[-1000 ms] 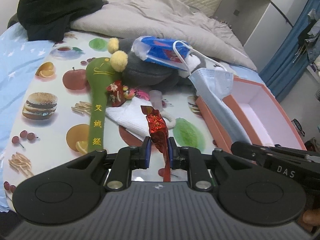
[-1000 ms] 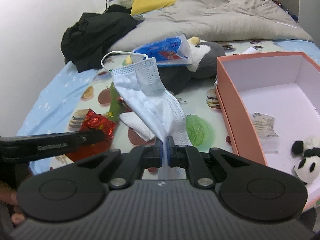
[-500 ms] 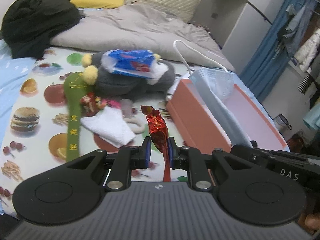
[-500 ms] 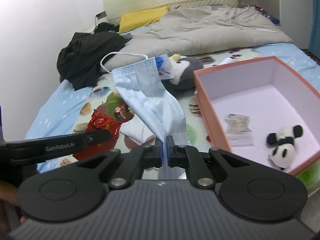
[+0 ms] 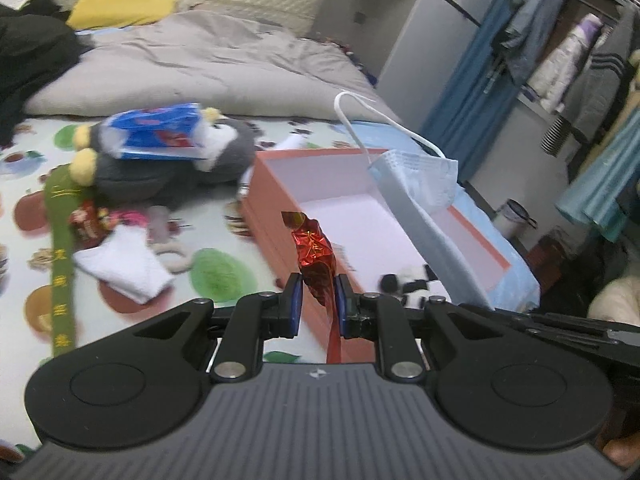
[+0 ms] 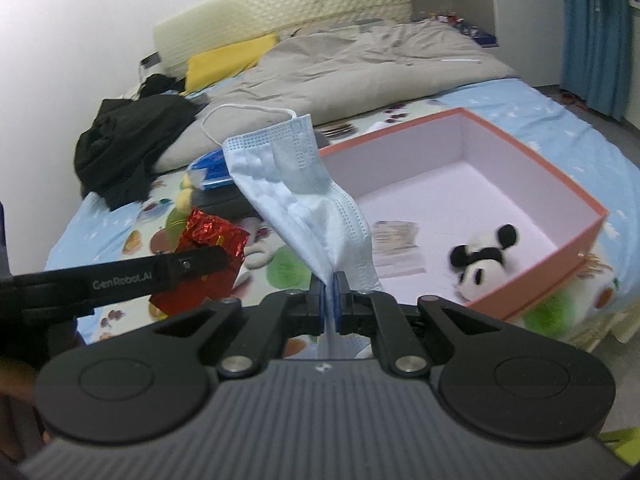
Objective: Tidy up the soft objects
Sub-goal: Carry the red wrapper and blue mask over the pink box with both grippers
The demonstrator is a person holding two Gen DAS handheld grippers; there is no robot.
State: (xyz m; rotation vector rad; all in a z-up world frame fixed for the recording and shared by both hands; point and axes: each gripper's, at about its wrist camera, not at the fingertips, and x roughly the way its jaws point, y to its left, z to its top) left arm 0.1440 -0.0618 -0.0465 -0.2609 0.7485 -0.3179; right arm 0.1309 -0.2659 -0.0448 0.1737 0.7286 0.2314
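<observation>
My left gripper point(image 5: 317, 294) is shut on a crinkled red foil pouch point(image 5: 314, 254), held above the near left wall of the salmon-pink box point(image 5: 276, 208). My right gripper point(image 6: 330, 291) is shut on a light blue face mask point(image 6: 296, 200) that stands up from its jaws, over the same box point(image 6: 536, 276). From the right wrist view the pouch point(image 6: 208, 244) and the left gripper's finger point(image 6: 160, 274) show at left. Inside the box lie a small panda plush point(image 6: 480, 264) and a flat packet point(image 6: 396, 242).
On the fruit-print sheet point(image 5: 224, 276) lie a grey penguin plush point(image 5: 160, 168) under a blue tissue pack point(image 5: 156, 136), a green strap point(image 5: 62, 256), a white folded cloth point(image 5: 124, 264) and small trinkets. A grey duvet point(image 5: 200, 68) and black clothes point(image 6: 128, 144) lie farther back.
Both grippers have risen and swung to the right, carrying the pouch and the mask from above the sheet to above the box. The panda plush has come into the left view.
</observation>
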